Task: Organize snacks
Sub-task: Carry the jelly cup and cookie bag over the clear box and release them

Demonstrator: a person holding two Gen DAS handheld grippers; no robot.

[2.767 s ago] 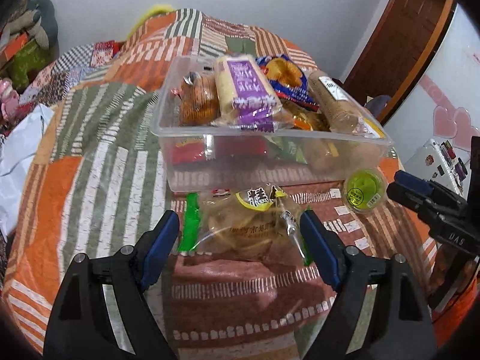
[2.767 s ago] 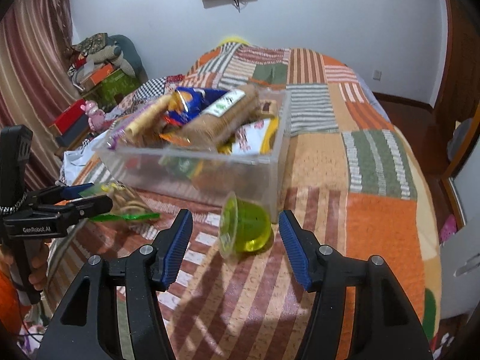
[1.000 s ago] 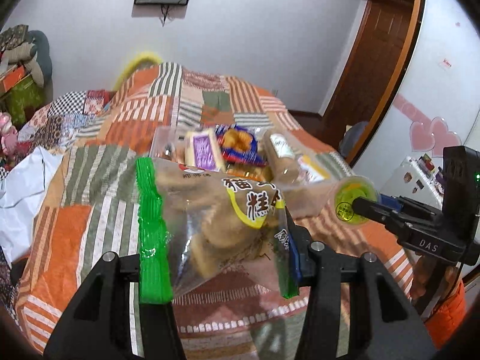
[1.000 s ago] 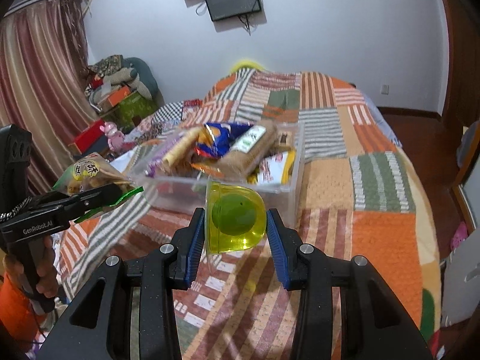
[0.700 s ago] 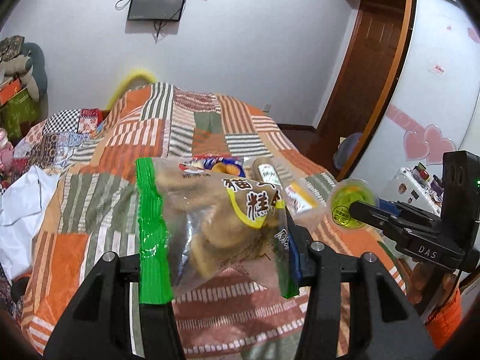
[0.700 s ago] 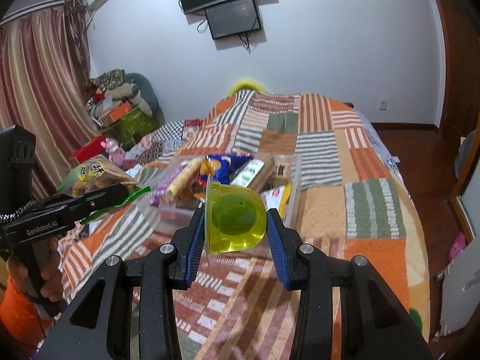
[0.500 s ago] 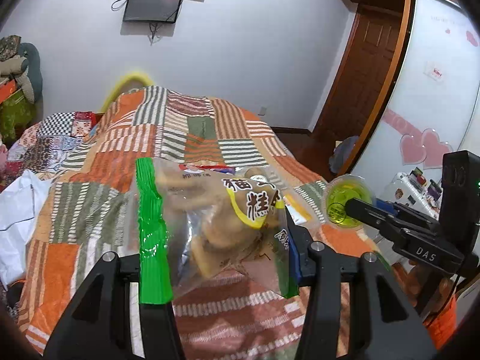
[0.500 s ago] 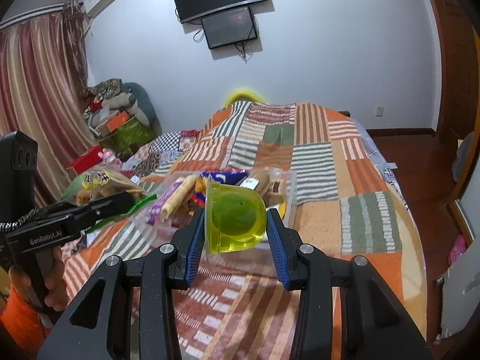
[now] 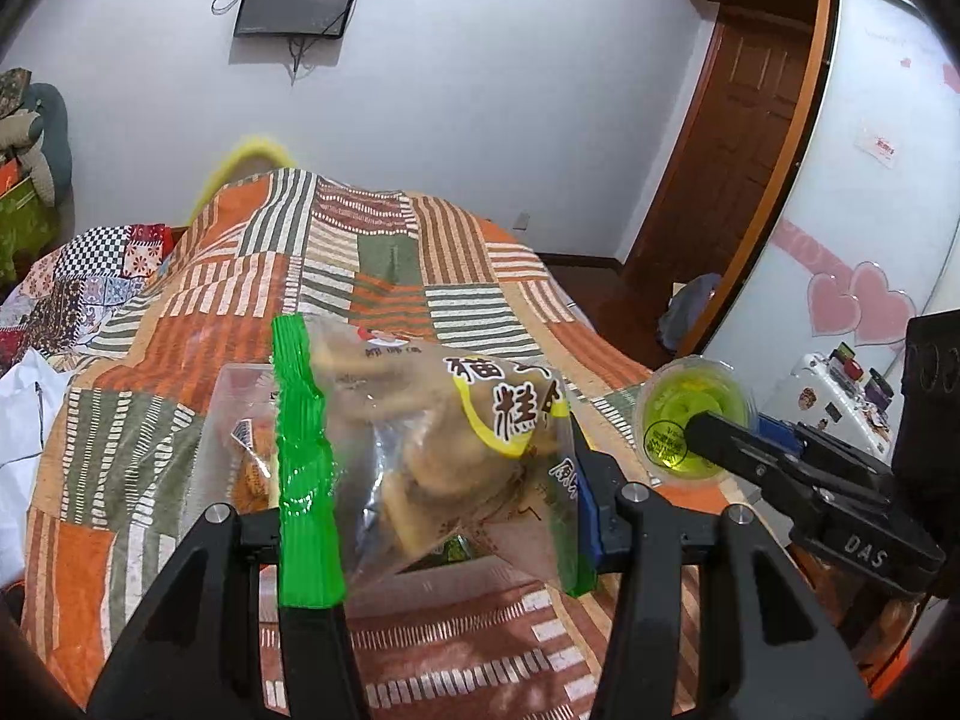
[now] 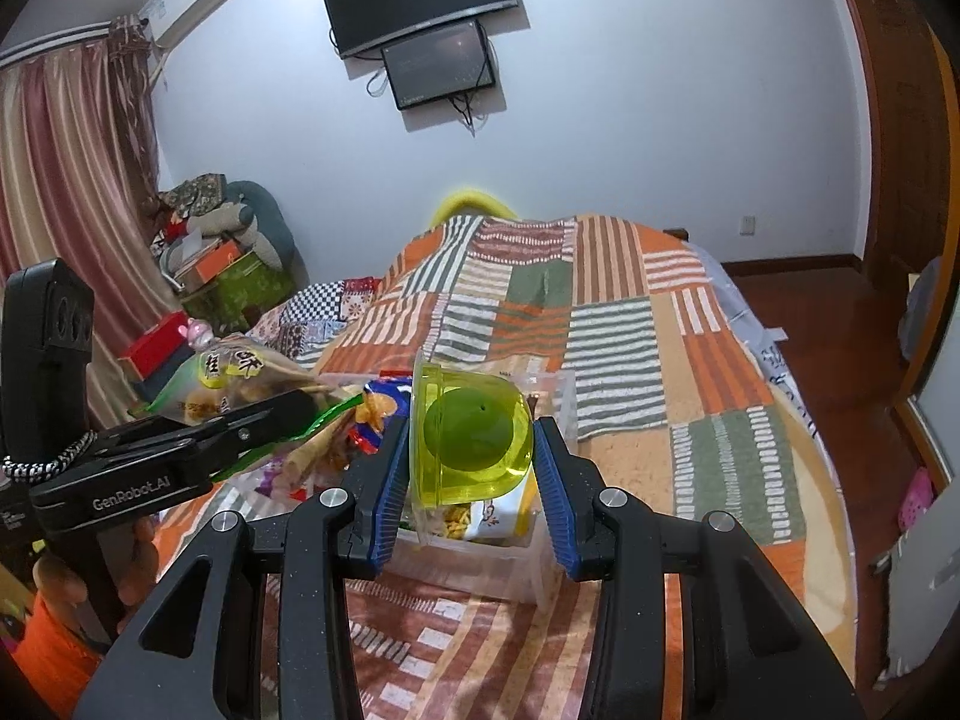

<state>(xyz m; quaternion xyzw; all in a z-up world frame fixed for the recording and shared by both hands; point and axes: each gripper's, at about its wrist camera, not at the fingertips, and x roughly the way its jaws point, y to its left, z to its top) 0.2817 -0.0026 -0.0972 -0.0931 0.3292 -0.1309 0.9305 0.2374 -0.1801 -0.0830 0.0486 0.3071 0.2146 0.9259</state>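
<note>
Patchwork bedspread (image 10: 606, 312) in orange and green stripes covers the bed, and a clear tub (image 10: 480, 564) of snacks sits on it. Above the tub, the left gripper (image 9: 432, 480) is clamped on a bag of cakes (image 9: 420, 438), and the right gripper (image 10: 471, 456) pinches a green jelly cup (image 10: 471, 441) on its side. To my eye both belong in the tub: lower each over a free gap, let go low, and keep the cup from rolling off the heap.
</note>
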